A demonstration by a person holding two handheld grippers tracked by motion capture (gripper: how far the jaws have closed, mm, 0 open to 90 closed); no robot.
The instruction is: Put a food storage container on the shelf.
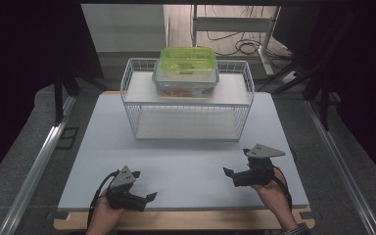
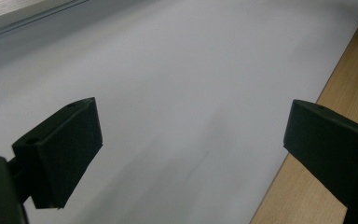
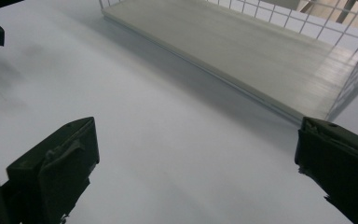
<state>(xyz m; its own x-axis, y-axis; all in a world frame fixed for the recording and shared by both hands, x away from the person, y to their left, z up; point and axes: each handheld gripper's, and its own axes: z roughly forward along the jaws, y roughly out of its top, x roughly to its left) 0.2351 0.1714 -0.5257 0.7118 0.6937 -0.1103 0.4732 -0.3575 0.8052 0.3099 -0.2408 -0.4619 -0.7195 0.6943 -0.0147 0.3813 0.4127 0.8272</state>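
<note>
A clear food container [image 1: 186,78] with a green lid [image 1: 188,59] stands on the top shelf of a white wire rack [image 1: 132,93] at the back middle of the white mat. My left gripper [image 1: 144,185] is held low near the mat's front left edge, jaws wide open and empty, as the left gripper view shows [image 2: 191,135]. My right gripper [image 1: 237,161] hovers at the front right, open and empty, pointing toward the rack's bare lower shelf [image 3: 242,51]. Its jaws stand far apart in the right gripper view [image 3: 196,154].
The white mat [image 1: 186,161] lies on a wooden table whose edge [image 2: 349,84] runs beside my left gripper. Metal rails [image 1: 44,152] flank the table. Cables and a frame leg [image 1: 264,44] lie on the floor behind the rack.
</note>
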